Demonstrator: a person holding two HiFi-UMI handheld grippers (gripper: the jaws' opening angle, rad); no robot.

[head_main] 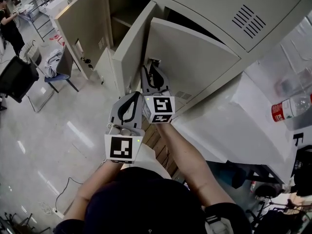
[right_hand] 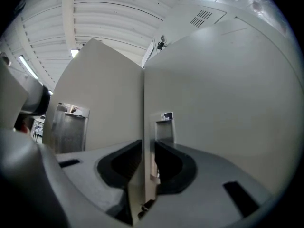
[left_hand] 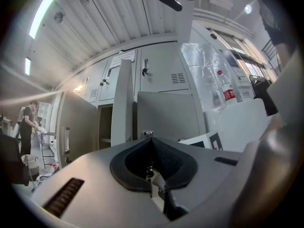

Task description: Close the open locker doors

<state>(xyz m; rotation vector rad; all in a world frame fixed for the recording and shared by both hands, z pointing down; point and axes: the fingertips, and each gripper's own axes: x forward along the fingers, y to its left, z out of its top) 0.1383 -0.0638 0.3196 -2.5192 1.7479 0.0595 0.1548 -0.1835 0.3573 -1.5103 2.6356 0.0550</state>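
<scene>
Now right tongs [right_hand: 148,144] grip the locker door [right_hand: 213,94] by its edge, left tongs [left_hand: 149,137] closed.

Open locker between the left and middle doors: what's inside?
A shelf crosses the locker interior, with nothing visible on the part that shows. The middle door covers much of the space below, so that can't be checked.

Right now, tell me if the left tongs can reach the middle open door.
Probably yes: the left tongs, shut and empty, point at the middle door with nothing between.
</scene>
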